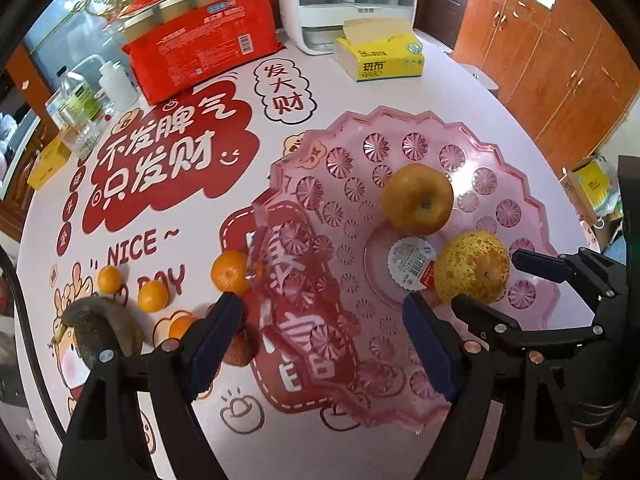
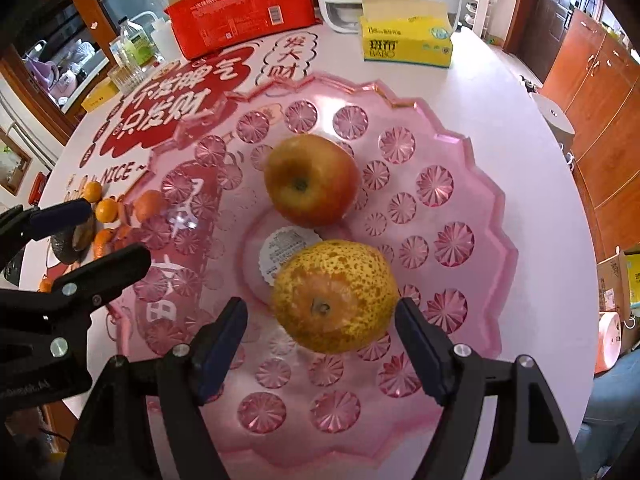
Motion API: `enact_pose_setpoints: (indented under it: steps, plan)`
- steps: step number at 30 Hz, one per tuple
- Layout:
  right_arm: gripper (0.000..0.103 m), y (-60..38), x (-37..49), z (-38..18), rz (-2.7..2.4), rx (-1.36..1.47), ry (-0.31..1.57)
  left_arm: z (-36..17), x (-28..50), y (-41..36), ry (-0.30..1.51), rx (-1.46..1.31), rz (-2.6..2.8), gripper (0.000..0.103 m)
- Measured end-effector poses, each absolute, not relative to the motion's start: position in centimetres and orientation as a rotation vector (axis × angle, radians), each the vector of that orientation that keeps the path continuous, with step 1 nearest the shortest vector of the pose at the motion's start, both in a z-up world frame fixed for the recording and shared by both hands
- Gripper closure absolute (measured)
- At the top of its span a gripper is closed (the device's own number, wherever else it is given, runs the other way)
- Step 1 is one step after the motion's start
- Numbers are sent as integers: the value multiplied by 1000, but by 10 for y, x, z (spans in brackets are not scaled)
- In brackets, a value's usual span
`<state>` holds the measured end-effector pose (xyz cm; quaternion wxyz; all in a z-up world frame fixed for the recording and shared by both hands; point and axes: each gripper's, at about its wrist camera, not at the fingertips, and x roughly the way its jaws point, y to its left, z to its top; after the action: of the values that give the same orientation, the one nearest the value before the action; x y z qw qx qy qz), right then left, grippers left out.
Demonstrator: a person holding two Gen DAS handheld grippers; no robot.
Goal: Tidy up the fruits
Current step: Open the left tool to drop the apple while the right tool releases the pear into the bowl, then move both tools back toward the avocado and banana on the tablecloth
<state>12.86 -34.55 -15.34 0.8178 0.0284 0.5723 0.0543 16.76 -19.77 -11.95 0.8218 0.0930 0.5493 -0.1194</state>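
Brown fruit (image 1: pixel 240 350): mostly hidden behind the left claw (image 1: pixel 324 344) finger; kind cannot be told.
Dark fruit (image 1: pixel 102 332): lower part covered by the claw arm.
Sticker (image 2: pixel 286 250) in the pink dish (image 2: pixel 472 208): partly covered by the speckled pear (image 2: pixel 336 294); print too small to be read.
Small oranges (image 2: pixel 106 210): some screened by the dish rim and the left claw.
Red package (image 2: pixel 244 8): top cut off by the picture's edge.

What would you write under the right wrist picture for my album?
Open right gripper above a spotted pear and an apple in the pink plate.
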Motion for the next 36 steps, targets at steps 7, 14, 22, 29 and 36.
enact_pose_setpoints:
  steps: [7,14,22,29,36]
  plan:
    - [26,-334,116,-136,111,18,1188,-102,148,-184,1128,193,-236,21]
    - [26,-322,98,-108,97,-25,1116,-81,124,-172,1059,211,-221,21]
    - [26,-304,86,-81,120,-22,1045,-63,107,-137,1016,196,-188,21]
    - [26,-262,81,-76,177,-38,1047,-59,99,-80,1039,141,-121,21]
    - [26,-209,79,-67,239,-70,1024,-52,93,-10,1059,80,-38,21]
